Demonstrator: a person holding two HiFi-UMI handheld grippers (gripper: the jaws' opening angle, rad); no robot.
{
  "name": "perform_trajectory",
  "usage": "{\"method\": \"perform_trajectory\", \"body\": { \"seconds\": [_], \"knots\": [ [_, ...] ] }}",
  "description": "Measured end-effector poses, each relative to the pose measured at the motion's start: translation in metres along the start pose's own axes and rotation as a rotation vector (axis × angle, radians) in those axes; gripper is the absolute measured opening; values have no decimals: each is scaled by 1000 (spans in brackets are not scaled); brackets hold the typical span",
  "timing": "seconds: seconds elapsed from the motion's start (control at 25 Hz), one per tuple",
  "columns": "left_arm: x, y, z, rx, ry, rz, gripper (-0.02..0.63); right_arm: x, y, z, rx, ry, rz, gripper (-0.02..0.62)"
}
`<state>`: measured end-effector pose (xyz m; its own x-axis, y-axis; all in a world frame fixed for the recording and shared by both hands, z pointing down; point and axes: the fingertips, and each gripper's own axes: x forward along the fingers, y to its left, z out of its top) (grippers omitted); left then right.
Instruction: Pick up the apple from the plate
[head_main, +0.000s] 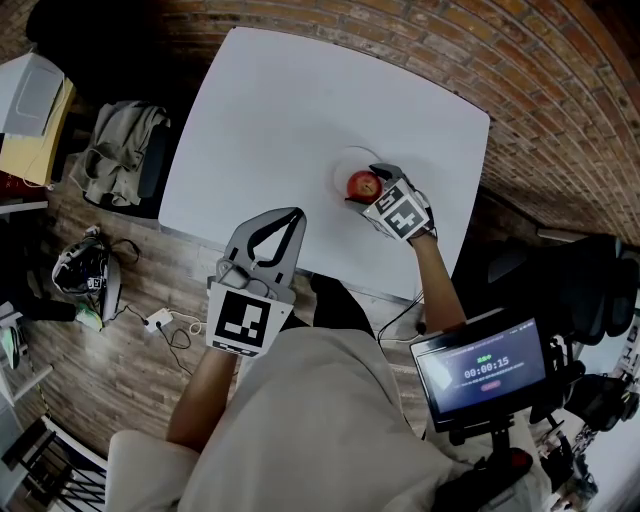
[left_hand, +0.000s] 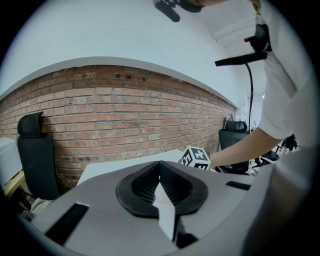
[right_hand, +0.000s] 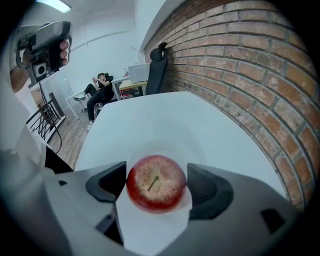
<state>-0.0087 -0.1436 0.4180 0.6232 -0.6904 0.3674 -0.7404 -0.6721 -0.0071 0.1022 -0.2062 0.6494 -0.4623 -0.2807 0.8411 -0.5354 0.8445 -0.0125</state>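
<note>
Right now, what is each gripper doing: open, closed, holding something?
Left gripper: closed, empty.
Right gripper: fingers closed on the apple, which sits on the plate.

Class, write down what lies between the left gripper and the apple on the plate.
The head view shows only bare white table and the near rim of the plate between the left gripper and the apple.

Screen (head_main: 480, 372) at lower right: timer reads 00:00:15
</note>
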Motion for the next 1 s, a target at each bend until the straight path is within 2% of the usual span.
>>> {"method": "perform_trajectory", "body": {
  "seconds": [0.44, 1.0],
  "knots": [
    [-2, -1, -1, 1, 8, -2, 5, 5, 2, -8, -3, 26, 0, 367],
    [-2, -2, -2, 4, 9, -6, 5, 6, 1, -8, 41, -7, -5, 367]
  ]
}}
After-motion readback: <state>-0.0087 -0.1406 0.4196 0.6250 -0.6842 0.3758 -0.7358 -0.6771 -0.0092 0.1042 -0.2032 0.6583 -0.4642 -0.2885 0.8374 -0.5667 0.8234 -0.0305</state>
